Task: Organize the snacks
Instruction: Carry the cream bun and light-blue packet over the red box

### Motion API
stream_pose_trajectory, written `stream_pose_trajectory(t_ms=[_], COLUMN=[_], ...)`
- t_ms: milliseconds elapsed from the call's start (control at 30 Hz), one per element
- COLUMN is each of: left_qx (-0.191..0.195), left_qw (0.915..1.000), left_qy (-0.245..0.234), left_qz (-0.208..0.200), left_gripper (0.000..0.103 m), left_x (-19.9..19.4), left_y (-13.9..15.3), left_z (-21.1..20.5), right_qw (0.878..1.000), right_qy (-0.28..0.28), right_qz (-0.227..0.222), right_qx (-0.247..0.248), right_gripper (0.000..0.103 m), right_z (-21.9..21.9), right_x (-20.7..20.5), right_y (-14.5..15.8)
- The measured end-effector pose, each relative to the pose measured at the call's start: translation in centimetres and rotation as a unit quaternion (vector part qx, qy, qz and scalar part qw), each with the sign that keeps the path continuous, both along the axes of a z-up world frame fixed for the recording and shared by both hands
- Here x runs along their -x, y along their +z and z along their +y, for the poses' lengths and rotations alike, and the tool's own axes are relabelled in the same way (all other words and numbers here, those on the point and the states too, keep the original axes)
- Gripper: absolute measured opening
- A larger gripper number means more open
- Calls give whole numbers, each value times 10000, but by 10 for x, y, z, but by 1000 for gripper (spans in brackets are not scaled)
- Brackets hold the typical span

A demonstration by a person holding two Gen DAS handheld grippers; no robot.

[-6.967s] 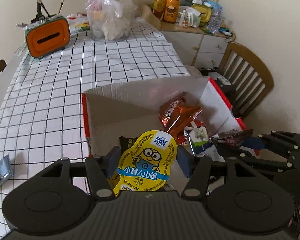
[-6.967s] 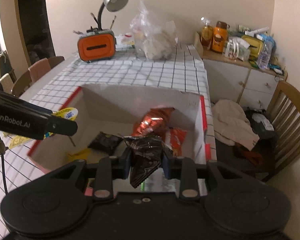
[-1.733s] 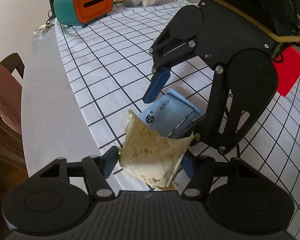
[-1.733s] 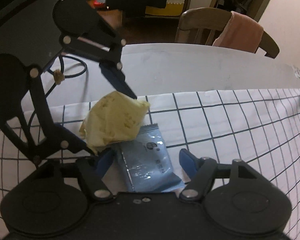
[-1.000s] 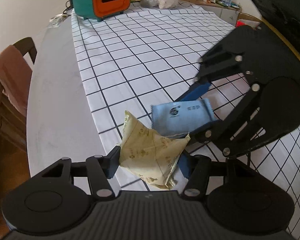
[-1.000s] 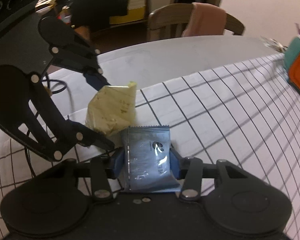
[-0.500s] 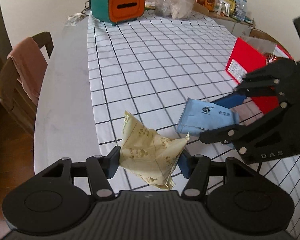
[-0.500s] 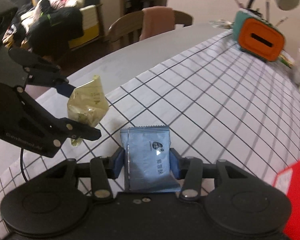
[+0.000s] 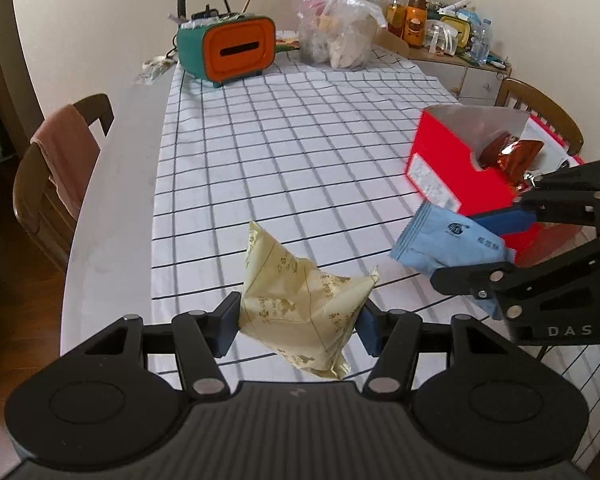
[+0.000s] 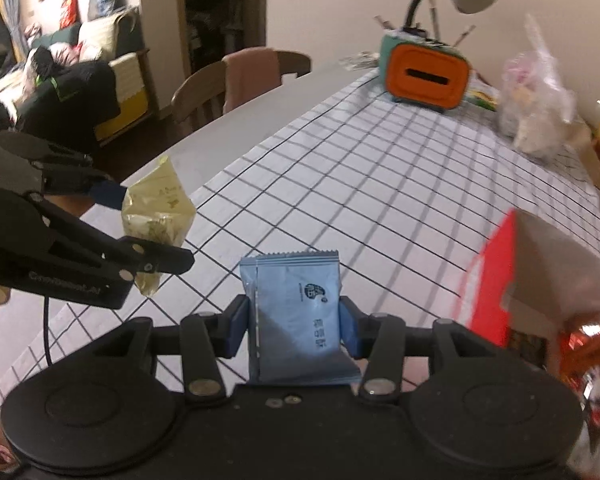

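Observation:
My left gripper [image 9: 298, 326] is shut on a pale yellow snack packet [image 9: 300, 304] and holds it above the checked tablecloth; the packet also shows in the right wrist view [image 10: 158, 208]. My right gripper [image 10: 294, 326] is shut on a light blue snack packet [image 10: 296, 312], which also shows in the left wrist view [image 9: 448, 244], held in the air just left of the red cardboard box [image 9: 456, 172]. The box holds an orange-brown snack bag [image 9: 512, 152]. The box's near corner shows in the right wrist view [image 10: 496, 264].
An orange and teal tissue box with a desk lamp [image 9: 230, 50] and a clear plastic bag [image 9: 338, 36] stand at the table's far end. A chair with a pink cloth [image 9: 60, 160] is at the left. A sideboard with jars [image 9: 432, 32] and another chair [image 9: 540, 104] are at the right.
Both grippers have lifted their packets off the cloth and swung right towards the red box. The blue packet now sits close to the box's near wall.

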State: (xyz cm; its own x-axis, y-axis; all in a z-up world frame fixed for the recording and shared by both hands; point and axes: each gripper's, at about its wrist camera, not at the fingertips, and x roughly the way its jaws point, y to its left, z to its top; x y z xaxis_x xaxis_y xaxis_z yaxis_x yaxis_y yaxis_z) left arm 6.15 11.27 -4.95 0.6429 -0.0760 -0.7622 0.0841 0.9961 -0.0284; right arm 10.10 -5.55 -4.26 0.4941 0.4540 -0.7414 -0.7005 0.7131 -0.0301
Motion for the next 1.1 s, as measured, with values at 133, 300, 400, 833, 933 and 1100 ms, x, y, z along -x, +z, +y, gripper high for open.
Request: stream_pose_trajectory(t_ms=[133,300,400,833,933,1100], left_qx=[7,28,39,10,-22,-65], left_qw=[10000,9999,9999,9997,9996,9994], left_qy=[96,129,94,-174,-249,-336], left_qz=[-20,-50,-84,-174,-159,-11], left_gripper=[58,58,58,58,59,58], left_x=[1,-3,-7,-41,-53,-77], left_y=[14,26,33,50,50,46], left_z=[-28,-63,-85,-184,-204,-235], right_qw=[9996,9982,9970,9907,9890,9863], right_qy=[-200,-464,-611,-1174,-1307,-1524], right_qz=[-132,-208,-256,-462,-466,-438], right_qx=[-165,-331,-403,-517,-510,-464], right_gripper=[47,47,47,47,47,47], right_z=[-30,-70,-93,-188,-207,-238], right_x=[7,7,5,-15,-23,-41], right_y=[15,28,32,38,36,30])
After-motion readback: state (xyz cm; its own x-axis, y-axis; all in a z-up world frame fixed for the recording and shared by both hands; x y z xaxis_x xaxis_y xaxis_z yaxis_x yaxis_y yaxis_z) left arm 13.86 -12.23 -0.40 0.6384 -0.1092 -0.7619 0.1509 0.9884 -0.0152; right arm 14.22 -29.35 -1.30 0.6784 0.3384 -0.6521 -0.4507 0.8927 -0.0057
